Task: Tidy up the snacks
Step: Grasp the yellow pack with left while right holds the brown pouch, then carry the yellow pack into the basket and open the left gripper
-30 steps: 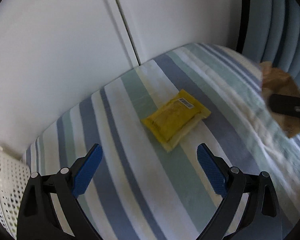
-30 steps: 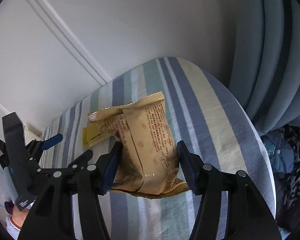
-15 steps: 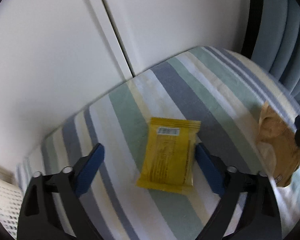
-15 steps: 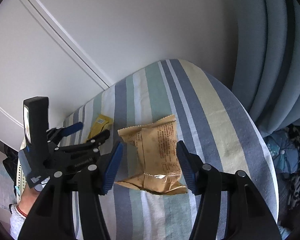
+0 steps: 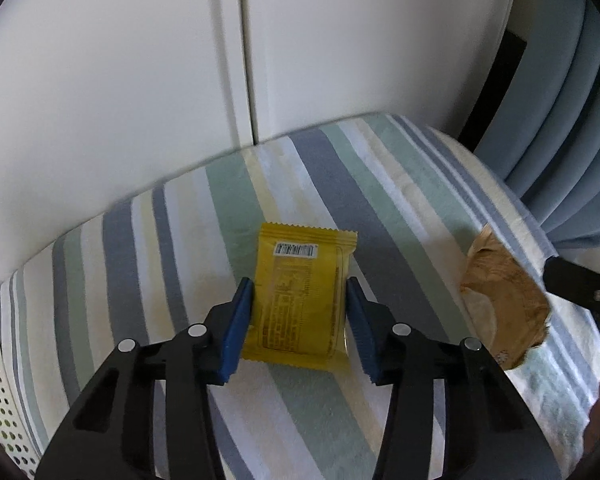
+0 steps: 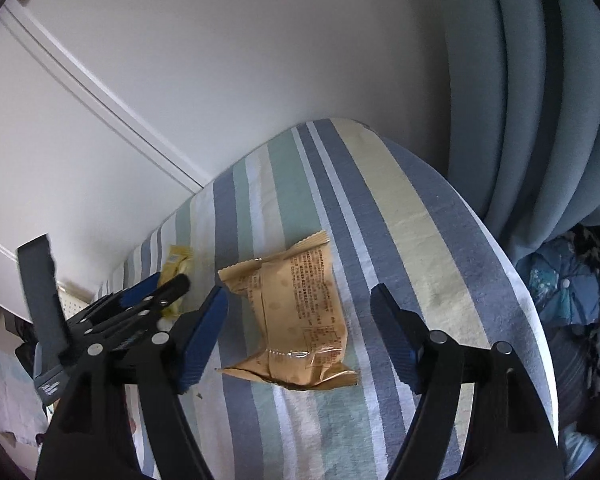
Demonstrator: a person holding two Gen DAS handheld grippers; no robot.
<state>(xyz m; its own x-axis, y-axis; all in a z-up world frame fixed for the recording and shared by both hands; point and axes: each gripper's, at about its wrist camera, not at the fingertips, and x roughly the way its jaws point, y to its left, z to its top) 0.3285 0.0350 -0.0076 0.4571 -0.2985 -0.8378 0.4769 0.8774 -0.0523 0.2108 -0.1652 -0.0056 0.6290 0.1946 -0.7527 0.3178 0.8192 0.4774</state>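
The left gripper [image 5: 299, 322] has closed in around the yellow packet [image 5: 303, 294], fingers touching its sides on the striped table [image 5: 400, 184]. The right gripper [image 6: 300, 340], fingers wide, has released the tan packet [image 6: 296, 320]; print unreadable, barcode visible.

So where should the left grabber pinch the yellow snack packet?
Across its two long side edges, near the lower half, coming in from the end without the barcode. The yellow packet lies flat on the striped cloth with its length pointing along the left gripper, whose fingers already sit on either side of it.
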